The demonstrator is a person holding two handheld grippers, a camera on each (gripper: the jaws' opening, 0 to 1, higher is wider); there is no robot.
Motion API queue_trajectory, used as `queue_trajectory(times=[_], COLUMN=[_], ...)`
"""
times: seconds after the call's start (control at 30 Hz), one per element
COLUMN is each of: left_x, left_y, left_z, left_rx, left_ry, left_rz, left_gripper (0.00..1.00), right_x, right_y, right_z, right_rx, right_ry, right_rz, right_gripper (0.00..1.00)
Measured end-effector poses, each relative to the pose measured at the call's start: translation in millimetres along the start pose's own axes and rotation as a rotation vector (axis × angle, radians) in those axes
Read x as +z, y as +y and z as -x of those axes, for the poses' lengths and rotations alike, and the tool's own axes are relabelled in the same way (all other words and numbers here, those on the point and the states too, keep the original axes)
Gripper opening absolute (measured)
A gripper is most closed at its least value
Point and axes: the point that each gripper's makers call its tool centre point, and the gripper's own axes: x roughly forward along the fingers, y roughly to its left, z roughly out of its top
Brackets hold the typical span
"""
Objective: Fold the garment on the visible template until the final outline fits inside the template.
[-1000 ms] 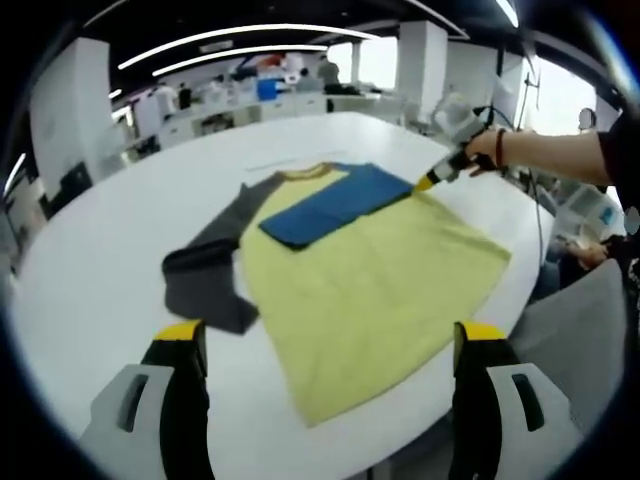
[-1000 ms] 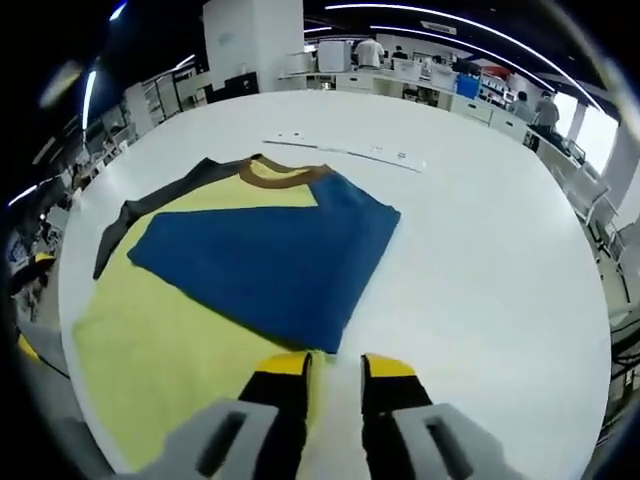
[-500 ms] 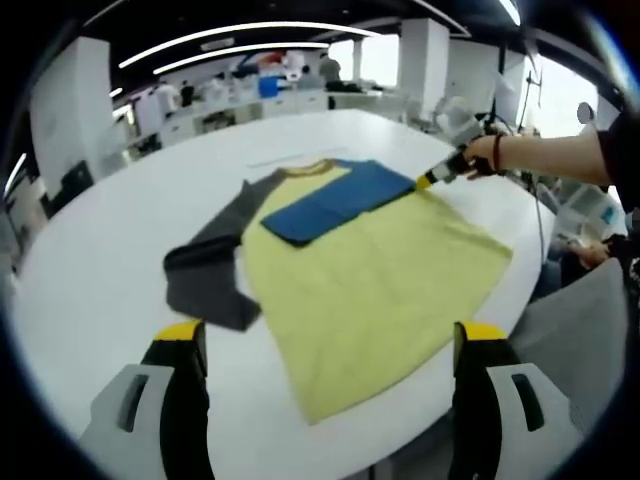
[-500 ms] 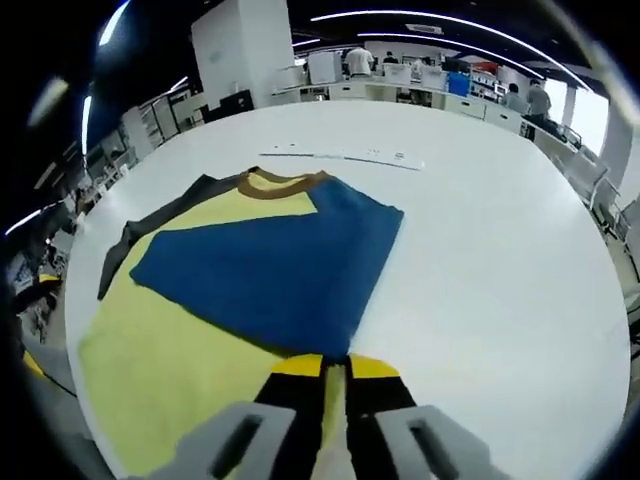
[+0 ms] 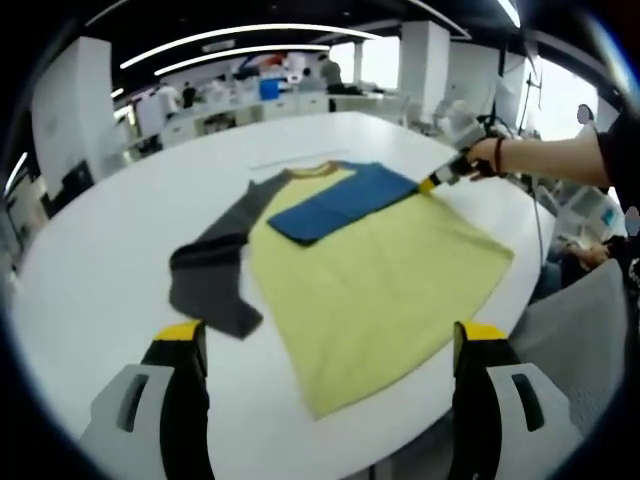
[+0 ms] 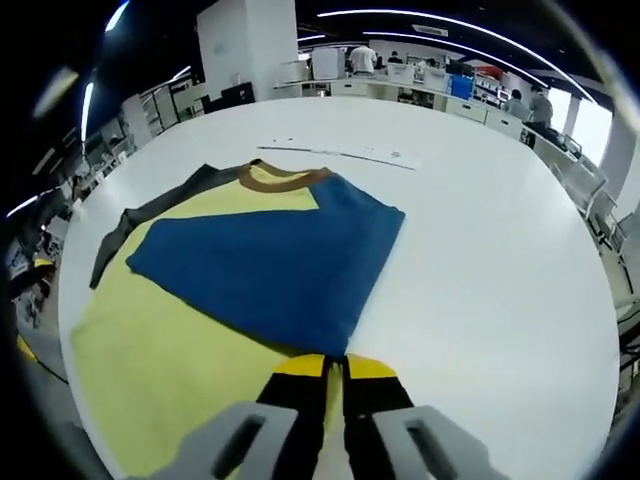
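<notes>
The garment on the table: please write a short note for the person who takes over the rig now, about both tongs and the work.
Right tongs: shut on the garment's edge, where the folded blue sleeve ends.
Left tongs: open, empty, hanging above the near table edge.
Garment: lies flat on the white table, yellow body spread out, collar on the far side.
Done: blue sleeve folded over the body.
Left: the dark grey sleeve is still spread out on the table; fold it in, then the body. I cannot make out a template outline.
</notes>
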Motion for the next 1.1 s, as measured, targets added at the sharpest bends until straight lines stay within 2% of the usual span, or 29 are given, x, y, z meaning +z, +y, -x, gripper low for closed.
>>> queue_trajectory(times=[1.1], left_x=[-2.6], left_y=[11.2], left_z=[-1.5], left_rx=[0.024], left_ry=[0.019], left_rz=[0.008], left_gripper=[0.99], right_x=[-14.7], right_y=[-48.4], right_z=[12.4], right_rx=[0.004], right_ry=[0.047], right_rz=[-0.014], right_gripper=[0.00])
